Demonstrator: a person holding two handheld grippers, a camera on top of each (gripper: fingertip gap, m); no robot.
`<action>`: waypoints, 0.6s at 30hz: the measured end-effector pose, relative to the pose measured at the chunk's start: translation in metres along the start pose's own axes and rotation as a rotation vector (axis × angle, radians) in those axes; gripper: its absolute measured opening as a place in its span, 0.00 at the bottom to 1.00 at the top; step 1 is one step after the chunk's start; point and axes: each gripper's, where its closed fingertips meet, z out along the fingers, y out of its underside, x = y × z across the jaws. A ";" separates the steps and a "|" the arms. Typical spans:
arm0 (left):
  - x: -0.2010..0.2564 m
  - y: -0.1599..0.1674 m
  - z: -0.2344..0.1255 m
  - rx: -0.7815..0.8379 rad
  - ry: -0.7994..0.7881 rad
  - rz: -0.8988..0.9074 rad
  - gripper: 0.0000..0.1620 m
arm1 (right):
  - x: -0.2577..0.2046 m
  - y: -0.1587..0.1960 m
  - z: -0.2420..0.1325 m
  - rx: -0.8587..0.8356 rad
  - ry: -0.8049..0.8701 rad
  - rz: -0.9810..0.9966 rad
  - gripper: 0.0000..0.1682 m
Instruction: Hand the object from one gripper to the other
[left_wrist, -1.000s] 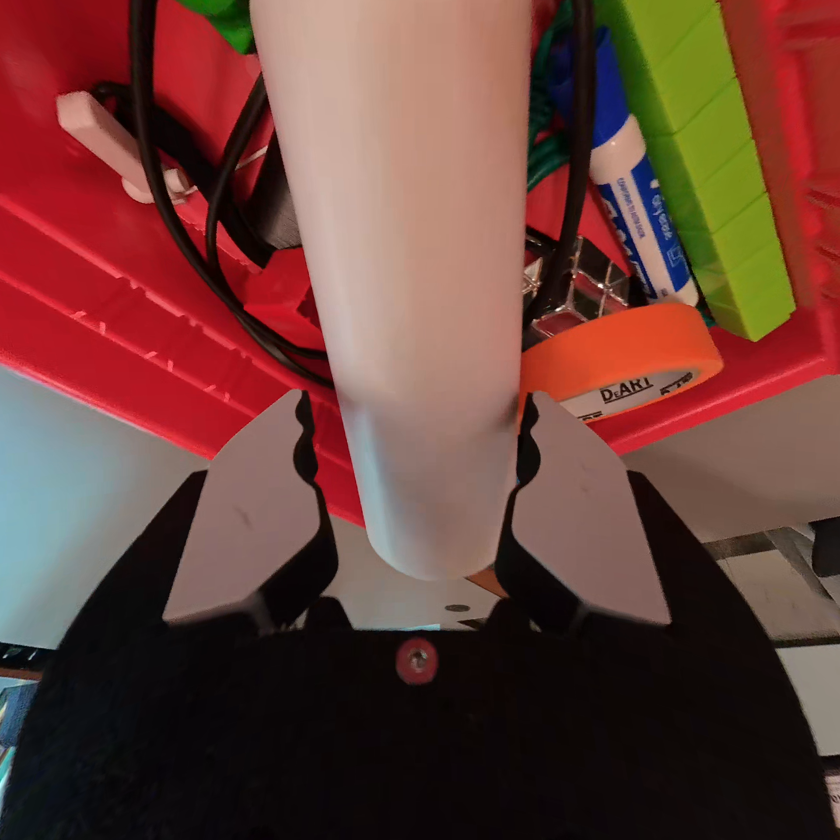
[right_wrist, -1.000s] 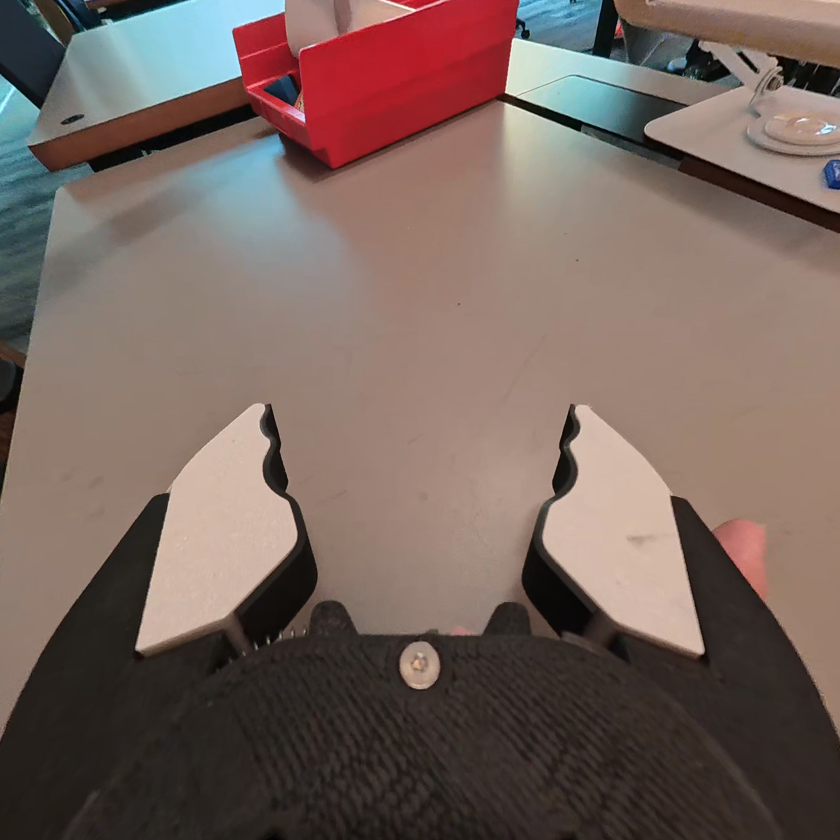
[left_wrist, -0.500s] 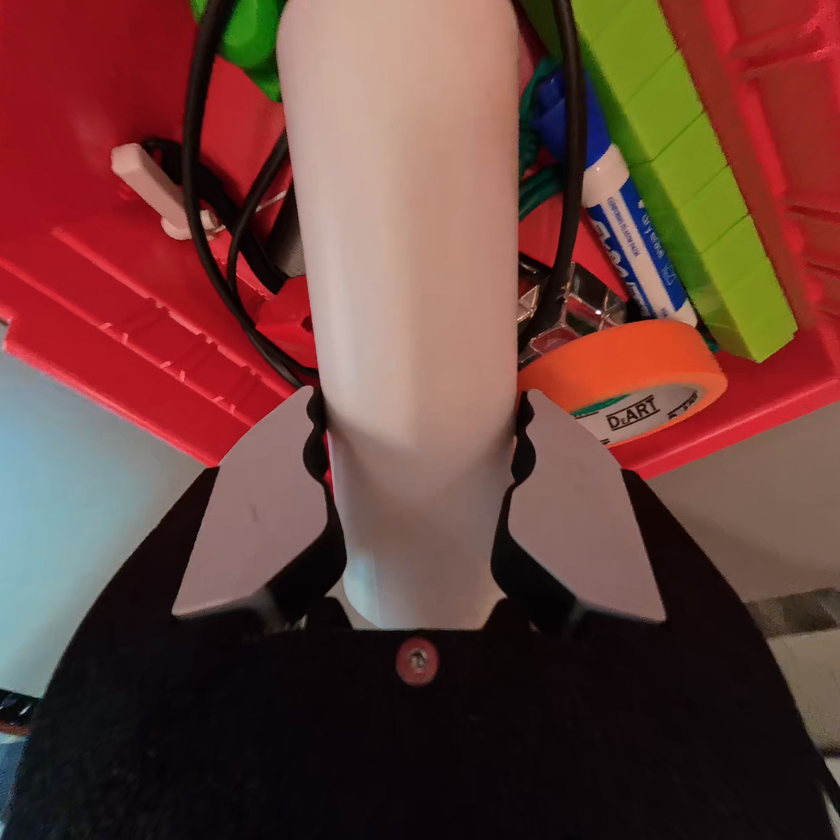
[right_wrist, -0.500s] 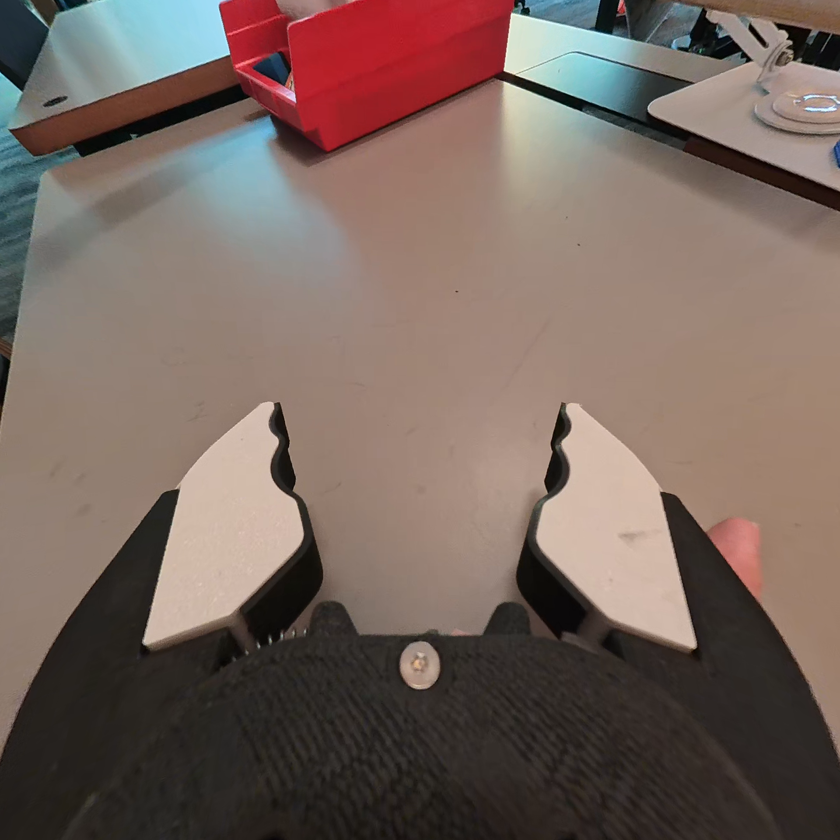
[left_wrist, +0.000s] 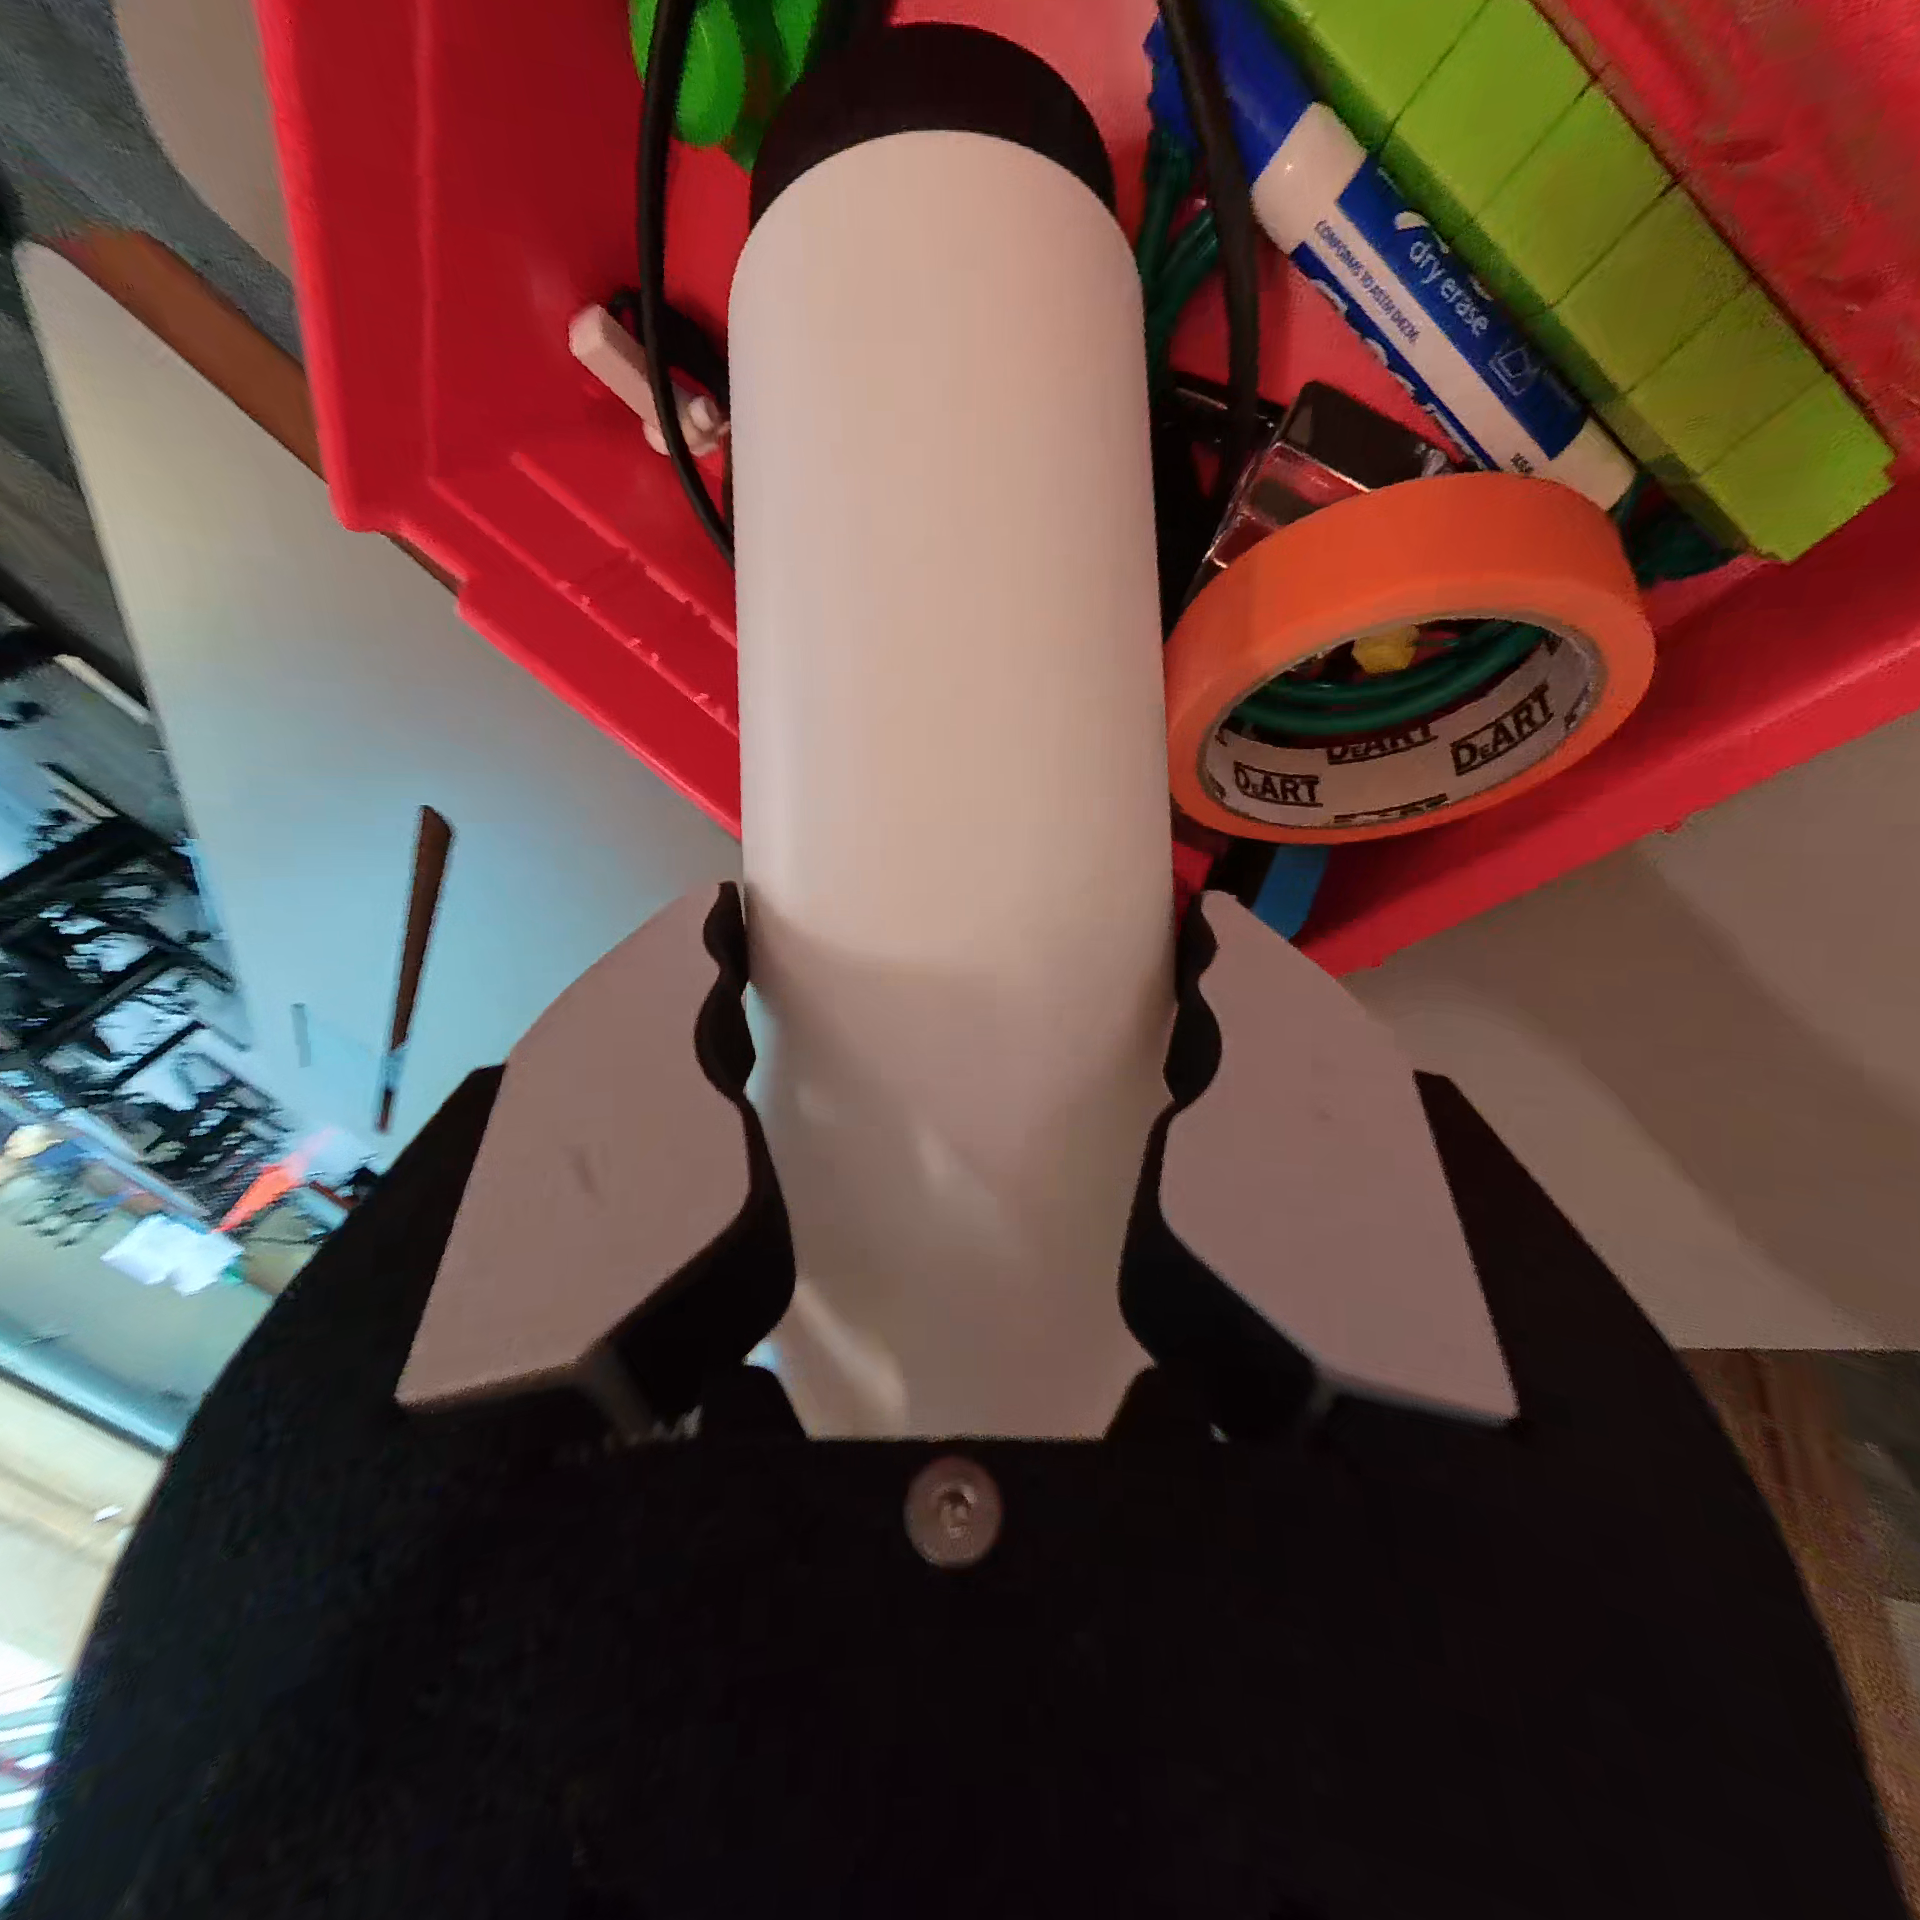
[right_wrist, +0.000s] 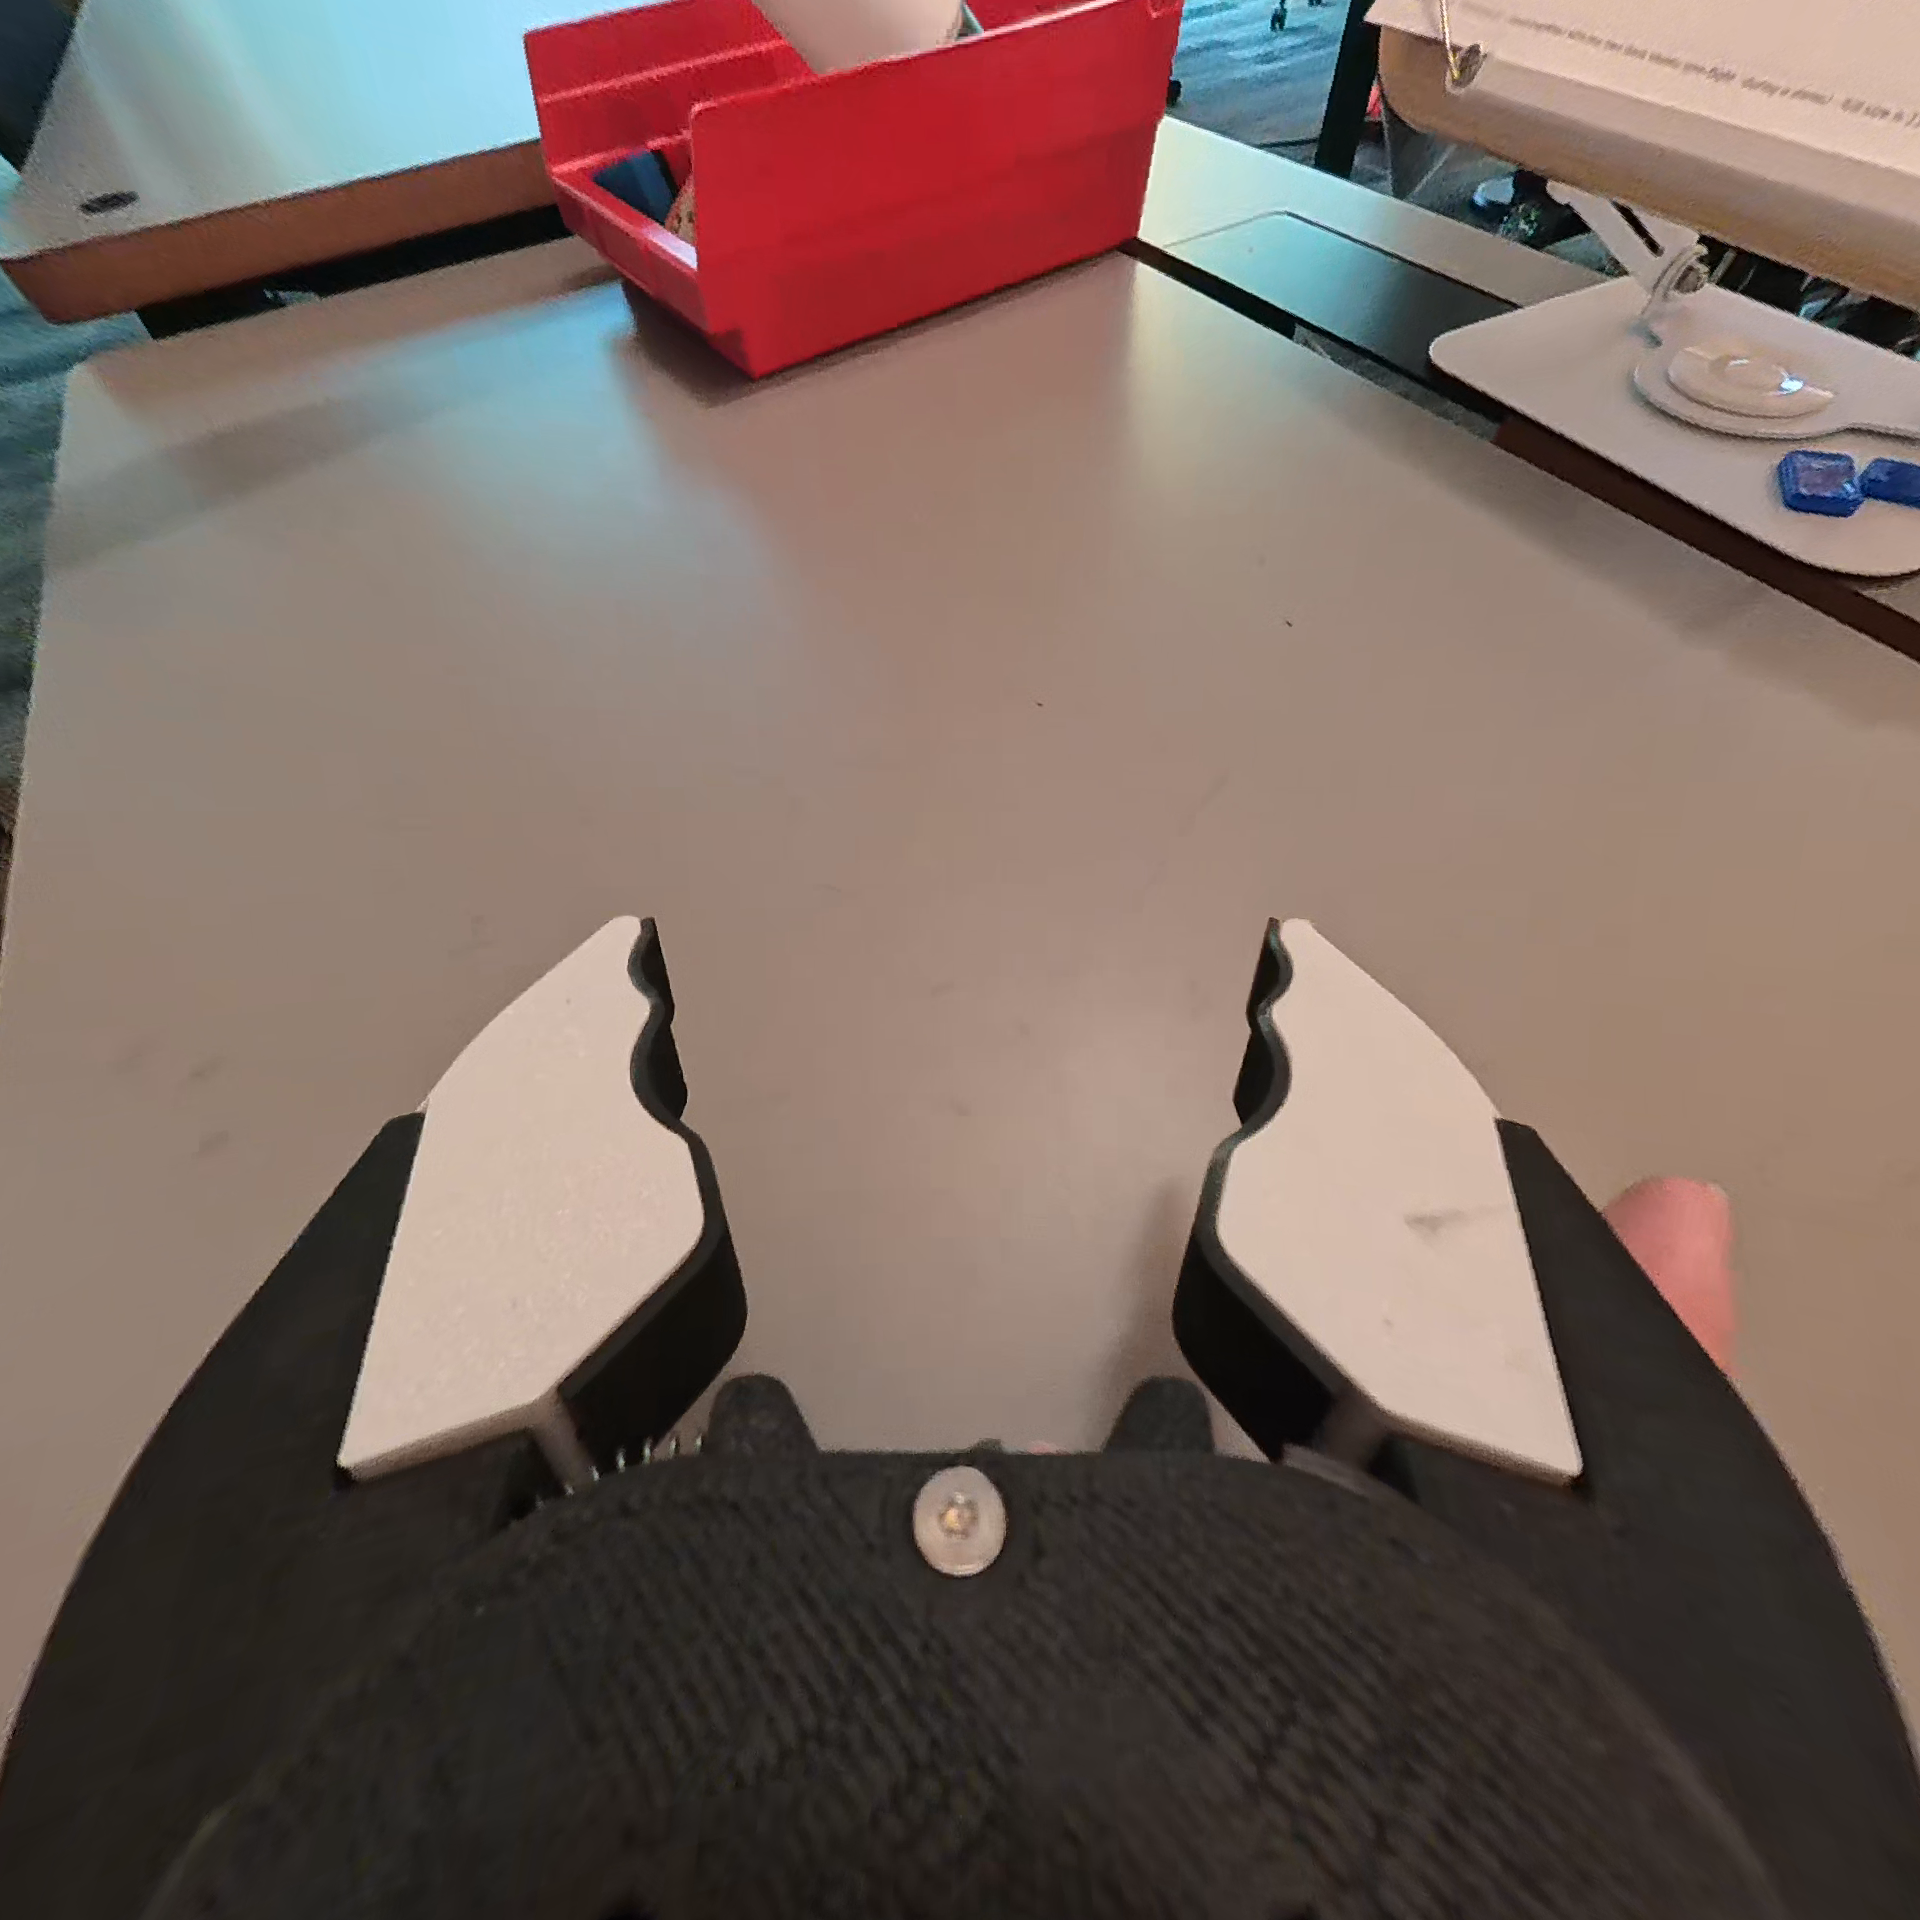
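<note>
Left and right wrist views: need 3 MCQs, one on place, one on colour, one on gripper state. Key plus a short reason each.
1. Where does the tape roll lie?
A. In the red bin, right of the white cylinder
B. On the grey table
C. Between the right gripper's fingers

2. What colour is the tape roll?
A. Blue
B. Orange
C. Black

3. What is the state of the two grippers?
A. Both open
B. Left open, right shut on the cylinder
C. Left gripper shut on the white cylinder, right gripper open

Key:
1 A: it leans inside the bin's wall, beside the cylinder.
2 B: its outer band is orange.
3 C: the left fingers press both sides of the cylinder; the right fingers stand apart over the bare table.
</note>
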 end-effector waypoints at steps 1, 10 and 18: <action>0.001 -0.002 -0.006 0.001 -0.031 0.020 0.48 | -0.001 -0.001 0.000 0.008 -0.004 0.009 0.63; 0.027 -0.027 -0.079 0.183 -0.144 0.062 0.48 | -0.009 -0.020 0.006 0.160 -0.068 0.131 0.60; 0.093 -0.062 -0.179 0.449 -0.139 0.170 0.48 | -0.036 -0.048 0.030 0.353 -0.202 0.253 0.62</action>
